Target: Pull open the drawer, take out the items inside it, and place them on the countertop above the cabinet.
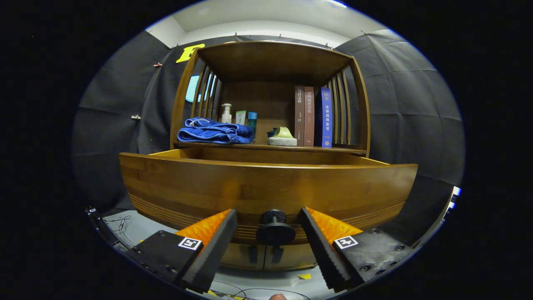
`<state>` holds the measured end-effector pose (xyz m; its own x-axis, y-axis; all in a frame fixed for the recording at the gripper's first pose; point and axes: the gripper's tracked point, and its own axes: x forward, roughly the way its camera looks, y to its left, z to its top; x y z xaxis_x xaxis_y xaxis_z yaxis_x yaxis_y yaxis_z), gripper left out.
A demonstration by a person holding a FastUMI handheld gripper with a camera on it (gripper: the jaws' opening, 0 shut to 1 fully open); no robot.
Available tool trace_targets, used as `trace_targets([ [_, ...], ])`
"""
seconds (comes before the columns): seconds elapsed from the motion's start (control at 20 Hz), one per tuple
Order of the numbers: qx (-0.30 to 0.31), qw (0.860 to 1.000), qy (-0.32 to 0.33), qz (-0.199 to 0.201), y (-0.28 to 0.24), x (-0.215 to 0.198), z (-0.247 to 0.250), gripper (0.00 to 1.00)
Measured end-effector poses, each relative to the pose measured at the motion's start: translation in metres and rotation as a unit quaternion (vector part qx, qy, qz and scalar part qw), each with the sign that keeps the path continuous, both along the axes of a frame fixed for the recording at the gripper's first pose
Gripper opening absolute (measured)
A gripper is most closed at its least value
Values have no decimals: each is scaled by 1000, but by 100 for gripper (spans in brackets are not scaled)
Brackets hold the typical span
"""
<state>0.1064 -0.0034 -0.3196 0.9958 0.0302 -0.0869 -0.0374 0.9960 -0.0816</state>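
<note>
A wooden drawer [266, 183] stands pulled out from the cabinet, its curved front facing me. Its round dark knob [275, 229] sits between my two fingers, with a gap on each side. My gripper [268, 218] is open around the knob, not touching it. The drawer's inside is hidden behind its front panel. Above it is the countertop [258, 146] under a wooden shelf canopy.
On the countertop lie a folded blue towel [214, 131], a pump bottle [226, 113], small boxes [246, 118], a green and white sponge-like item [282, 136] and three upright books [312, 116]. Cabinet doors [266, 256] show below the drawer. Cables [120, 225] lie on the floor.
</note>
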Motion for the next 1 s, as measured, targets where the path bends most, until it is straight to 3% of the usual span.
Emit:
trace_targets([
  [0.2, -5, 1000, 6, -3, 2, 14, 2, 100],
  [1.0, 6, 1000, 17, 0, 5, 140, 3, 99],
])
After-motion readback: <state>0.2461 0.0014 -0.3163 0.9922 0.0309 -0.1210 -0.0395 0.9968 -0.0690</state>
